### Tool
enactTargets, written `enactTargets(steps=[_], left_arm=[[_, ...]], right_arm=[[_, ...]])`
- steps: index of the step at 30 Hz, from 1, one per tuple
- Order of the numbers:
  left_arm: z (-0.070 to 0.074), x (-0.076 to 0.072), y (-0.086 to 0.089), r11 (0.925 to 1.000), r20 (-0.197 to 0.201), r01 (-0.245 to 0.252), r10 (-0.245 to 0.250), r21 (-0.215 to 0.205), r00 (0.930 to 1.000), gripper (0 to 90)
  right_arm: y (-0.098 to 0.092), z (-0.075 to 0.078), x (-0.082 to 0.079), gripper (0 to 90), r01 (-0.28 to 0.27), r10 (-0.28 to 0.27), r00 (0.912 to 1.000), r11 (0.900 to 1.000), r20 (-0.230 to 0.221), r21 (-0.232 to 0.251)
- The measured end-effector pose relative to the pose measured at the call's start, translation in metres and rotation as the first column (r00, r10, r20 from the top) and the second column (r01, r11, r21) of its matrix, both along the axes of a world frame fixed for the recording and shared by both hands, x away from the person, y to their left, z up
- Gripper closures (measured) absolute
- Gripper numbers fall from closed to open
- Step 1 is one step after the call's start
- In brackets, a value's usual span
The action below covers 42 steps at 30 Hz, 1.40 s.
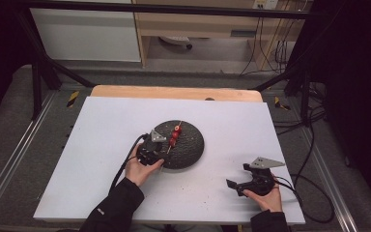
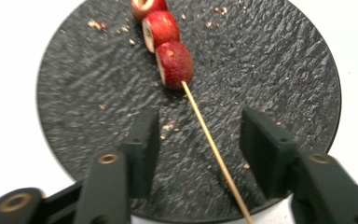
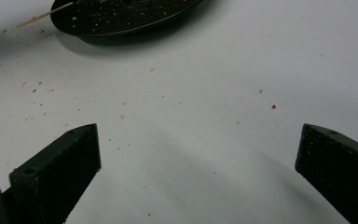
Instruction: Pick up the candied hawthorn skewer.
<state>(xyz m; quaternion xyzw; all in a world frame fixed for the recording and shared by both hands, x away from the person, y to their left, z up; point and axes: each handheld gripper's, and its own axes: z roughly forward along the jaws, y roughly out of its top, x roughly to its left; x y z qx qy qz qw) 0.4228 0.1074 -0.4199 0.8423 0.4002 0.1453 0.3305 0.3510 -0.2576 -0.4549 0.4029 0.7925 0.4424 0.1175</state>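
High view: the left gripper [image 1: 160,145] sits over the near edge of the black plate [image 1: 193,145]; the right gripper [image 1: 239,183] rests wide open, holding nothing, on the desk [image 1: 106,145]. Left gripper view: the skewer [image 2: 209,144] lies between half-open jaws, untouched; centre the stick before closing. Right gripper view: plate ahead, jaws wide.

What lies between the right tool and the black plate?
Bare white table with scattered crumbs, seen in the right gripper view, separates the right tool from the black plate.
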Motion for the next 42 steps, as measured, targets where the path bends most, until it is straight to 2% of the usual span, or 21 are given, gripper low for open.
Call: enactTargets(steps=[6, 12, 24, 29, 42], left_arm=[[-0.005, 0.004, -0.007, 0.9995, -0.03, -0.011, 0.011, 0.029, 0.9995, 63.7], [-0.006, 0.004, -0.009, 0.9991, -0.048, -0.035, 0.036, 0.023, 0.9982, 76.5], [-0.007, 0.004, -0.007, 0.9961, -0.064, -0.088, 0.088, 0.0, 0.9941, 87.4], [-0.006, 0.002, -0.004, 0.9961, -0.052, -0.087, 0.086, -0.018, 0.995, 87.9], [0.007, -0.011, 0.012, 0.9913, 0.023, -0.058, 0.061, -0.118, 0.9979, 88.4]], right_arm=[[0.0, 0.0, 0.0, 1.1, -0.001, 0.001, 1.0, 1.0, -0.001, 0.001], [0.0, 0.0, 0.0, 1.1, 0.0, 0.0, 1.0, 1.0, -0.002, 0.003], [0.0, 0.0, 0.0, 1.1, -0.002, 0.002, 1.0, 1.0, -0.004, 0.002], [0.0, 0.0, 0.0, 1.1, -0.001, 0.001, 1.0, 1.0, -0.002, 0.003], [0.0, 0.0, 0.0, 1.2, 0.0, 0.0, 1.0, 1.0, -0.002, 0.003]])
